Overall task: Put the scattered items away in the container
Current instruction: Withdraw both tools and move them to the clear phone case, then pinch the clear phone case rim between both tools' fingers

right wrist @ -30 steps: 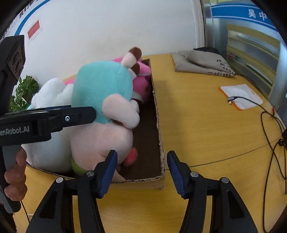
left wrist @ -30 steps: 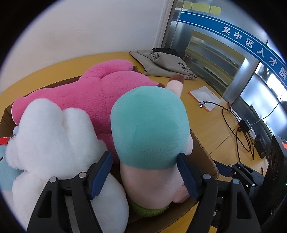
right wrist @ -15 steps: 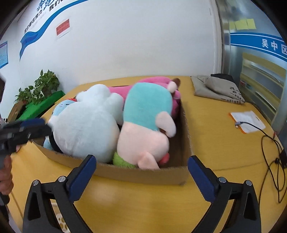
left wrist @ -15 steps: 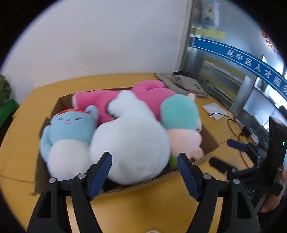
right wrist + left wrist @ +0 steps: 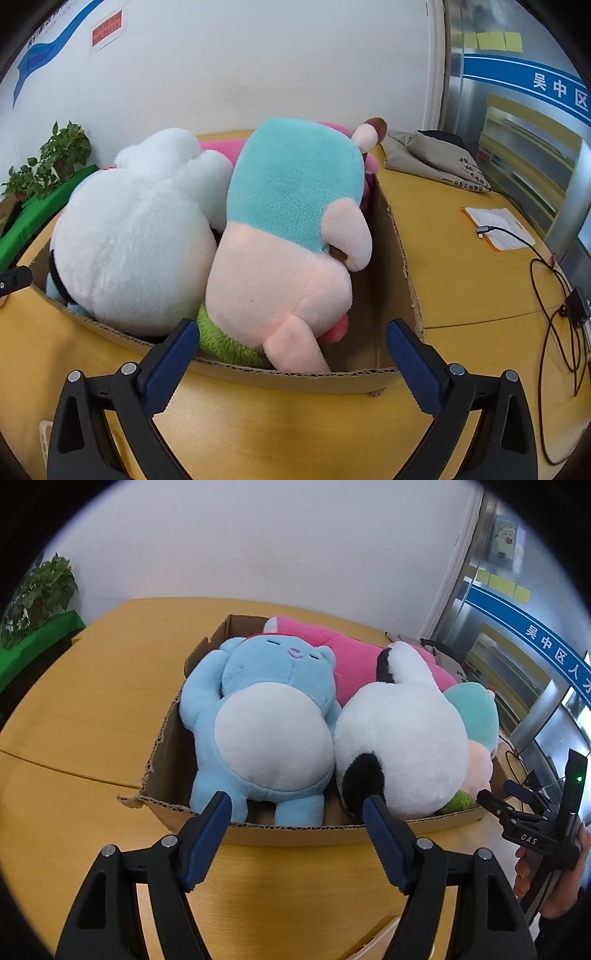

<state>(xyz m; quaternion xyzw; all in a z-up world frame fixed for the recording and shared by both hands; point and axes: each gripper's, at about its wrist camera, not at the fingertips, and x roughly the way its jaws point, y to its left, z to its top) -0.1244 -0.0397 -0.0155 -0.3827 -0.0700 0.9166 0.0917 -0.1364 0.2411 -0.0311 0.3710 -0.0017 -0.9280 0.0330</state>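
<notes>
A cardboard box [image 5: 295, 832] [image 5: 295, 376] on the wooden table holds several plush toys: a light blue bear [image 5: 266, 716], a white and black one [image 5: 402, 738] [image 5: 136, 240], a pink one [image 5: 354, 653], and a teal and peach one [image 5: 291, 229] [image 5: 476, 709]. My left gripper [image 5: 297, 806] is open and empty, just in front of the box's near wall. My right gripper [image 5: 290, 338] is open and empty at the box's near right corner. It also shows in the left wrist view [image 5: 496, 797].
A grey cloth bag [image 5: 436, 158], a white and orange pad [image 5: 498, 229] and black cables [image 5: 554, 295] lie on the table [image 5: 461, 288] right of the box. Green plants [image 5: 40, 590] stand at the far left. A white wall is behind.
Both grippers have pulled back from the box. The left gripper let go of the teal and peach toy and swung left. The right jaws opened wider.
</notes>
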